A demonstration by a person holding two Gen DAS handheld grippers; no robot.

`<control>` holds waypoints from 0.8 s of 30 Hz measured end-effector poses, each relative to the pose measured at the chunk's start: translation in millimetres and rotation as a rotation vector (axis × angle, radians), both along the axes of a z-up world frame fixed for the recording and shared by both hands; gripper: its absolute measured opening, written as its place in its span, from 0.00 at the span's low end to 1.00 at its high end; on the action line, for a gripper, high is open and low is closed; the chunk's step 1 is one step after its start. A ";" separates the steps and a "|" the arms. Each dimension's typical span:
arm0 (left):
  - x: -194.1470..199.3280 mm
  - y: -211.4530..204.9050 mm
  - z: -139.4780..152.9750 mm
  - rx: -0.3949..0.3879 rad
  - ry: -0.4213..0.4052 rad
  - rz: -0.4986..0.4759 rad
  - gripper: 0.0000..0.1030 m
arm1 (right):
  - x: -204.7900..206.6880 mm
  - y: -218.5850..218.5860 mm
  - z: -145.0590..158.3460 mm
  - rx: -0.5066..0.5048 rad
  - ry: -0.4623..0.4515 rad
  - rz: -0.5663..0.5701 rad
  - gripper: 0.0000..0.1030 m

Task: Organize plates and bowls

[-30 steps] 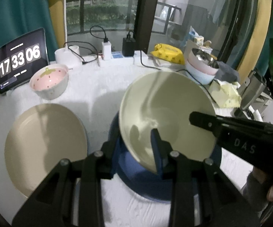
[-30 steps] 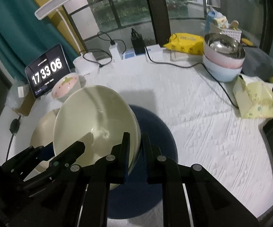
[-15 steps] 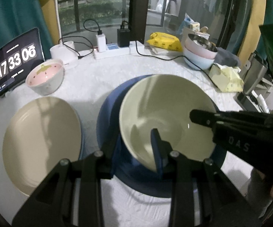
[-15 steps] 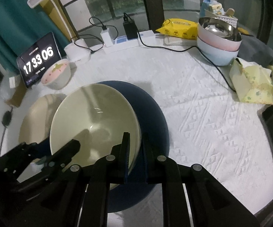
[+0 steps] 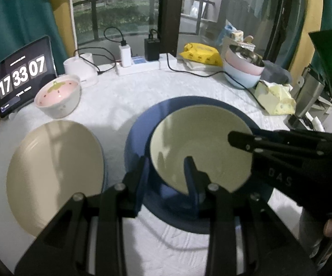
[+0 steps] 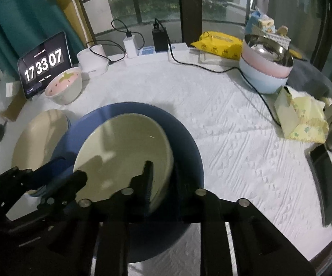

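While the left gripper [image 5: 167, 169] clamps the near rim of one cream bowl [image 5: 200, 147] sitting on one blue plate [image 5: 138, 135], the right gripper [image 6: 162, 174], lettered "DAS", has just been opening, jaws loosely astride the rim. Beyond them: one cream plate [image 5: 53, 172], one strawberry bowl [image 5: 59, 95], clock tablet [image 5: 22, 76] reading "17 33 07".
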State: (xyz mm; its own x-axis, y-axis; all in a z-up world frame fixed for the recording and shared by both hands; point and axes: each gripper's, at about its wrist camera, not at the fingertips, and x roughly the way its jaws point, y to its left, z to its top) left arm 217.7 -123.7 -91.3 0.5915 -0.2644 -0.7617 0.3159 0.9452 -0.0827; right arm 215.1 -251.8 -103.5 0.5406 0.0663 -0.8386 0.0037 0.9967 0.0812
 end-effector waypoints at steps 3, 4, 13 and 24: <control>0.6 4.8 1.1 -0.013 0.002 0.007 0.32 | 0.1 -1.5 4.5 -0.004 -0.014 -0.008 0.24; 0.6 5.7 1.7 -0.014 0.001 0.010 0.32 | 0.4 -1.8 5.8 -0.002 -0.016 -0.011 0.24; 1.4 16.4 11.9 -0.036 -0.017 0.029 0.32 | -0.3 -2.7 20.5 -0.005 -0.048 -0.021 0.24; 8.4 40.7 25.9 -0.066 -0.047 0.079 0.33 | 9.0 21.5 40.7 0.004 -0.084 0.033 0.24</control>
State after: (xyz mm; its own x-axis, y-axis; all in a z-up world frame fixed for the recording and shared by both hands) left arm 226.1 -82.9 -65.4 0.6474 -0.2645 -0.7148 0.2461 0.9602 -0.1324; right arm 224.2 -230.3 -62.8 0.6067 0.0885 -0.7900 -0.0359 0.9958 0.0840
